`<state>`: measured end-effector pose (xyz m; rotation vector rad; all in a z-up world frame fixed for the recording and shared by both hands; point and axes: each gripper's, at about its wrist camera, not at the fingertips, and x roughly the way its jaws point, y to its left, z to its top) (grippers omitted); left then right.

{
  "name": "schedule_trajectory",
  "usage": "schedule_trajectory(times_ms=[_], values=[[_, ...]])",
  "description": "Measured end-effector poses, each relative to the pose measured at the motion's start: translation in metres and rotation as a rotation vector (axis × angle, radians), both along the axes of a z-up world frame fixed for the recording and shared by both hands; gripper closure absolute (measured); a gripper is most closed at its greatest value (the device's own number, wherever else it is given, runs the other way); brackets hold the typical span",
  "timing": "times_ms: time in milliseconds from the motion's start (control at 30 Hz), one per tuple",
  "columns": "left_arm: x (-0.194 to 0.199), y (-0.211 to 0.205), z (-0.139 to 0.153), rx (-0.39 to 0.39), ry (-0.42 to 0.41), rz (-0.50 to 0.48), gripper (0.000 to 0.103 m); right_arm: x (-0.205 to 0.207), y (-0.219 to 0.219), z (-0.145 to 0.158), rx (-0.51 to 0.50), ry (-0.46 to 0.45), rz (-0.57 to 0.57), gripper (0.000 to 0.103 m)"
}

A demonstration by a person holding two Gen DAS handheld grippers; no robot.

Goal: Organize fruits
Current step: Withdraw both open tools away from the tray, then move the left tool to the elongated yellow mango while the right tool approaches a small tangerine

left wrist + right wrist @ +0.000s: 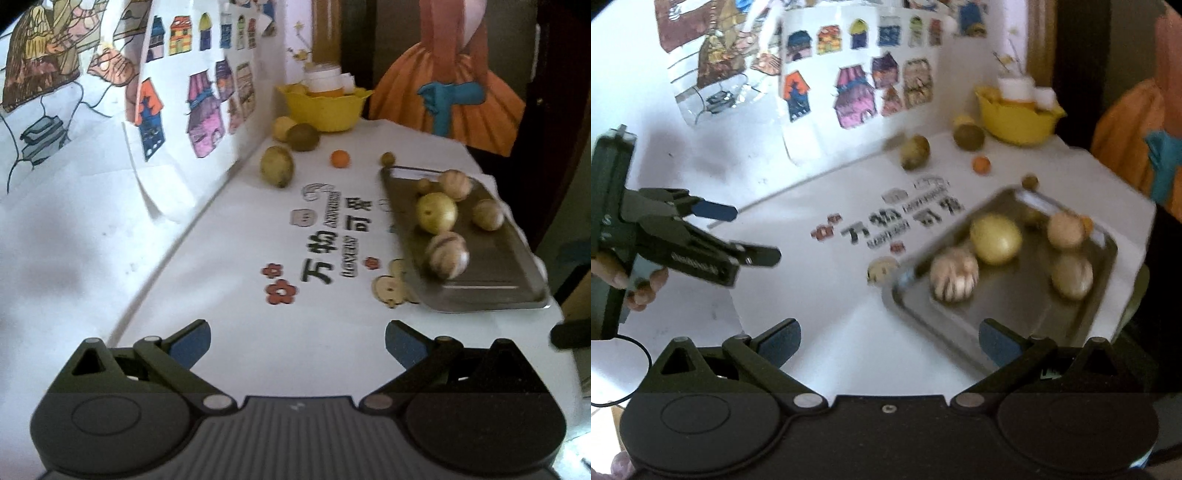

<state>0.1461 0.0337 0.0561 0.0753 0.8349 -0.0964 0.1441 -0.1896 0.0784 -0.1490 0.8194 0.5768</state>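
A steel tray at the table's right holds several fruits: a yellow one and striped pale ones. Loose on the white table lie a green-yellow fruit, a dark green one, a small orange and a small olive fruit. My left gripper is open and empty over the near table; it also shows in the right wrist view. My right gripper is open and empty beside the tray's near corner.
A yellow bowl with jars stands at the far corner. Paper drawings hang on the wall at left. An orange paper dress figure stands at the back right. The tablecloth carries printed characters.
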Motion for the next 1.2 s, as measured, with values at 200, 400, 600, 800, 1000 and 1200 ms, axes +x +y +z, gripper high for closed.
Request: schedule_trajectory(times_ms=[200,400,600,800,1000,1200], values=[[0.021,0.007,0.000,0.028,0.010,0.017,0.000,0.039,0.015,0.024,-0.081,-0.050,0.132,0.001],[0.051,0.003,0.007,0.058,-0.049,0.000,0.000,0.102,0.013,0.045,-0.151,-0.068,0.106,0.001],[0.090,-0.004,0.015,0.098,-0.150,-0.030,0.000,0.175,0.017,0.059,-0.088,0.023,0.046,0.001],[0.135,0.004,0.002,-0.019,-0.170,0.002,0.000,0.245,0.029,0.054,-0.088,0.002,0.006,0.001],[0.169,-0.002,-0.021,-0.017,-0.175,-0.012,0.000,0.304,0.029,0.027,-0.064,0.037,-0.043,0.001],[0.196,-0.005,-0.038,-0.038,-0.168,-0.008,0.000,0.338,0.027,-0.005,-0.037,0.096,-0.081,0.001]])
